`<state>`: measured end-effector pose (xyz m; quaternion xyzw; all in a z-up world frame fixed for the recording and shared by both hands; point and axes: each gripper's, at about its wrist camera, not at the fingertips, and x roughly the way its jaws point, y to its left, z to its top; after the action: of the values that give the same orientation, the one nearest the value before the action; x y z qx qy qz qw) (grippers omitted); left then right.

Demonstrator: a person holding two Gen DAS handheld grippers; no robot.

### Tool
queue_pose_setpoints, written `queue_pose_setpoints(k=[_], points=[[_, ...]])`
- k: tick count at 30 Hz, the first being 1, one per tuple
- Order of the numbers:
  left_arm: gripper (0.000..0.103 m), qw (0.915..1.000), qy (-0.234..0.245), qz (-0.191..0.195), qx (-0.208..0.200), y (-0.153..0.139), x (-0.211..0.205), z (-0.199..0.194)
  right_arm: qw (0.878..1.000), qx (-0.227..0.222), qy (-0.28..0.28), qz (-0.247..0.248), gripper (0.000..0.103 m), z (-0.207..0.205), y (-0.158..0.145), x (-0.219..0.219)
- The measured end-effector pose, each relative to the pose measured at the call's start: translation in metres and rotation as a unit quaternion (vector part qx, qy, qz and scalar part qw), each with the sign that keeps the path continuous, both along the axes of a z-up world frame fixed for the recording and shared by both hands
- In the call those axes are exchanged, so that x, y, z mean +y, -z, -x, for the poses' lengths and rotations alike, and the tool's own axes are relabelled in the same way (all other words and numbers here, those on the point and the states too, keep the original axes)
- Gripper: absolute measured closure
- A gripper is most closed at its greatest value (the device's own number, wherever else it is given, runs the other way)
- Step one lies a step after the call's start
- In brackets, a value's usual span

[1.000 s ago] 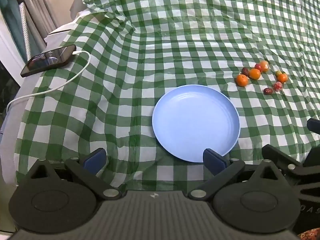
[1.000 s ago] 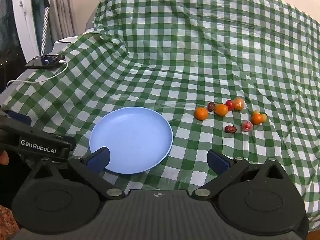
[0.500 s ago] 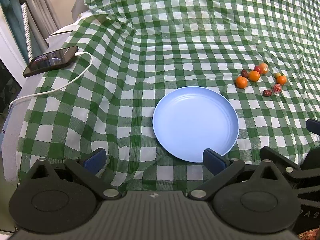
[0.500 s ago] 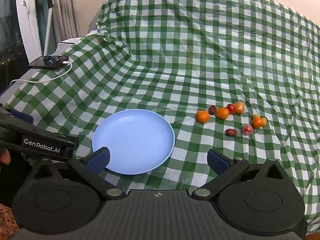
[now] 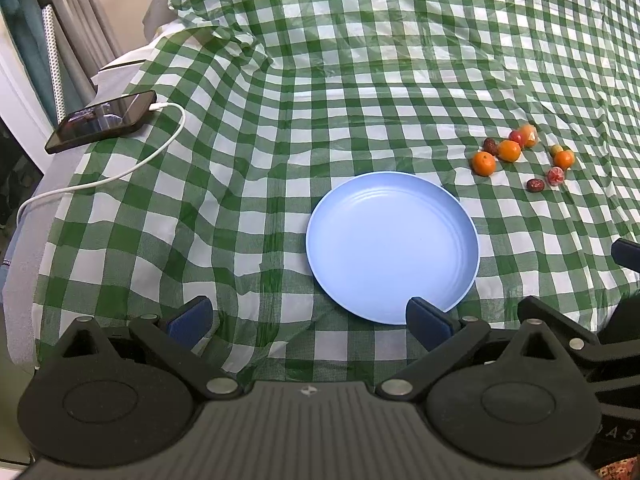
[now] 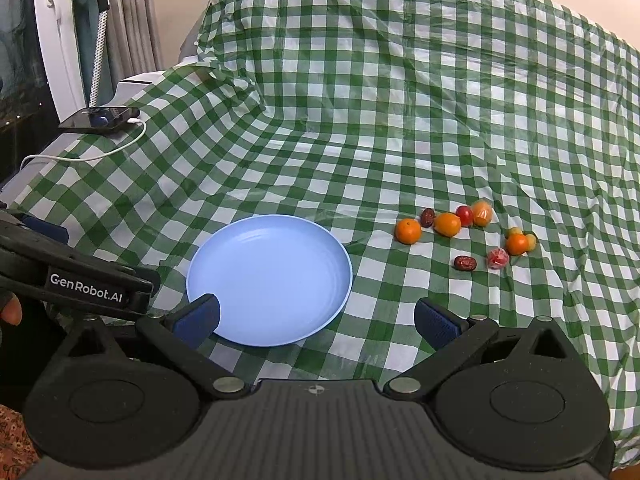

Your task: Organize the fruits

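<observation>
The left tongs (image 5: 308,318) stood wide open with nothing between the blue pads, held low over the near edge of the green-and-white checked cloth (image 5: 360,80). The right tongs (image 6: 318,318) were likewise spread wide and held nothing. A pale blue plate (image 5: 392,246) lay flat on the cloth just ahead of the left tongs, its near rim partly behind the right-hand pad (image 5: 424,318); from the right tongs the same plate (image 6: 270,280) sat ahead and to the left, its near rim partly behind the left-hand pad (image 6: 200,318). No fruit lay on the plate. The fruits formed a loose cluster on the cloth, apart from the plate and beyond its far right side (ahead and to the right of both tongs). The cluster included an orange citrus fruit (image 6: 408,231) nearest the plate, a second orange one (image 6: 447,224) beside it with a dark date (image 6: 427,217) between them, a small red fruit (image 6: 465,215), a third orange fruit (image 6: 517,244) further right, a pinkish peeled piece (image 6: 498,258), and a second dark date (image 6: 465,263) lying closest to the right tongs. Far to the left of both tongs, a black phone (image 5: 102,121) rested at the cloth's edge with a white cable (image 5: 120,174) plugged in.
</observation>
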<state>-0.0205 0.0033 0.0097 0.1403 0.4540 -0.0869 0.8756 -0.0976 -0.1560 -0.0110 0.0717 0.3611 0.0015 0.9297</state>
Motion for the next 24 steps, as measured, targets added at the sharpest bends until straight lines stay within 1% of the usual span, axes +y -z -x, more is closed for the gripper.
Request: queue_pose_setpoints(k=[24], points=[[0.000, 1.0000, -0.002, -0.002, 0.006, 0.0032, 0.0029, -0.0025, 1.000, 0.004, 0.001, -0.004, 0.000, 0.0003, 0.0045, 0.0002]])
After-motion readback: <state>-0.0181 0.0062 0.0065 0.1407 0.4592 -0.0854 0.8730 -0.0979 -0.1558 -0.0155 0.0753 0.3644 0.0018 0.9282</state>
